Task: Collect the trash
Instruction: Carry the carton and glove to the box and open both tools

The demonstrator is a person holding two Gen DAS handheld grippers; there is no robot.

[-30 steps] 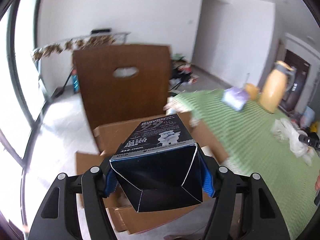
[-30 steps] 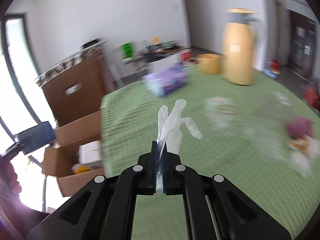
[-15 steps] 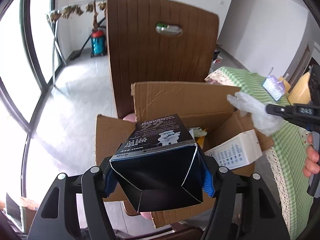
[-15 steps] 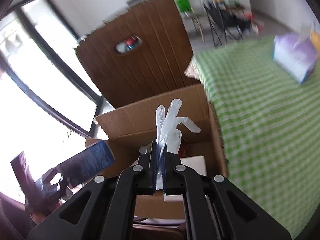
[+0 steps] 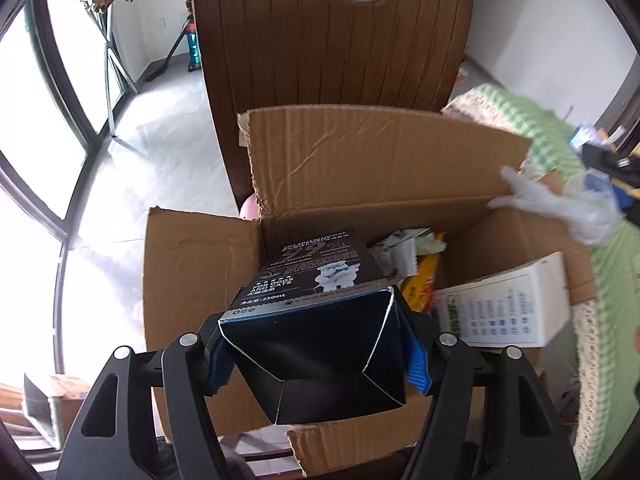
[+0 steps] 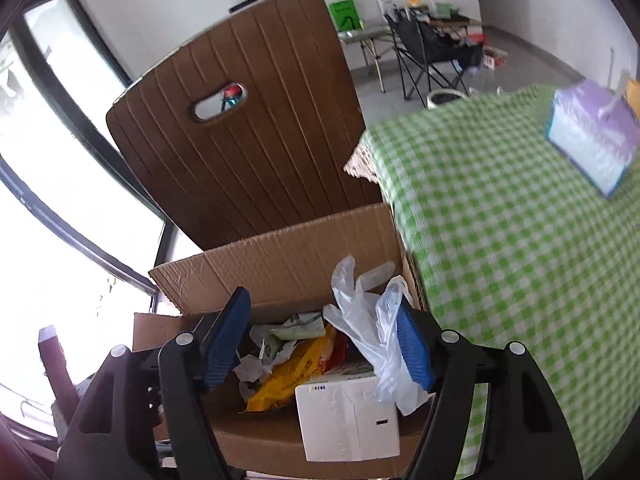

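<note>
Hanging over cardboard box (image 6: 280, 256): right gripper (image 6: 320, 348), fingers just spreading, clear glove (image 6: 376, 320) clinging to one pad. Left gripper (image 5: 316, 356) pinching dark carton (image 5: 316, 320) above box, hiding trash below; right view shows it.

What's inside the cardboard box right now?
In the cardboard box: a white carton, a yellow wrapper, crumpled paper and greenish packaging. The clear glove hangs over them. The box's floor and anything beneath is covered.
</note>
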